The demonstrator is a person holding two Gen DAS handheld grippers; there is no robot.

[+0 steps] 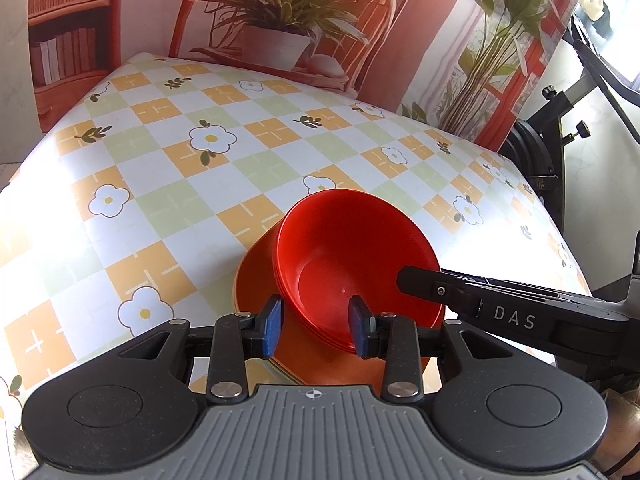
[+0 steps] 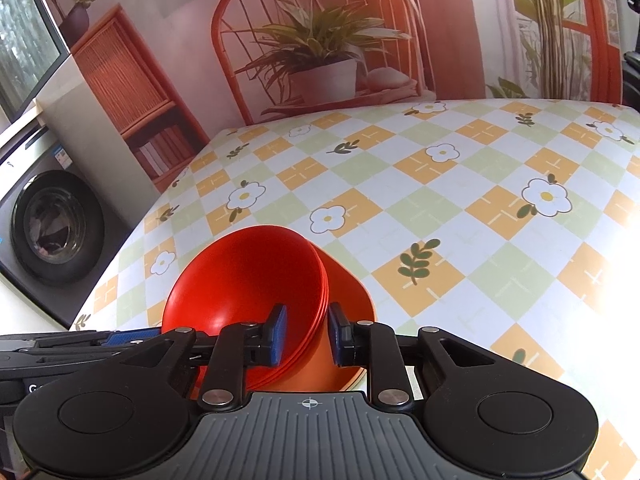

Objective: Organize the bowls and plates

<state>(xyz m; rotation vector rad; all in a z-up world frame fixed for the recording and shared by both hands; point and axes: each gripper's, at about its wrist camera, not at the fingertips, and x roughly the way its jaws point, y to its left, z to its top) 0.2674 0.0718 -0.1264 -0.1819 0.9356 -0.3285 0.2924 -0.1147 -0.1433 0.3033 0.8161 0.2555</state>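
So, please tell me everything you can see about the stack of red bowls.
The stack of red bowls is several glossy, plastic-looking round bowls nested together; their rims show as close layers. It is tilted, opening toward the cameras, over an orange plate on the checked tablecloth. The left gripper and right gripper each straddle the rim, one pad inside, one outside.

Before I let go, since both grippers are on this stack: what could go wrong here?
The red bowls are nested but tilted steeply on the orange plates; released, they may slide or tip off. The left gripper and right gripper straddle opposite rims, so uneven pull could split the stack. It also sits near the table edge.
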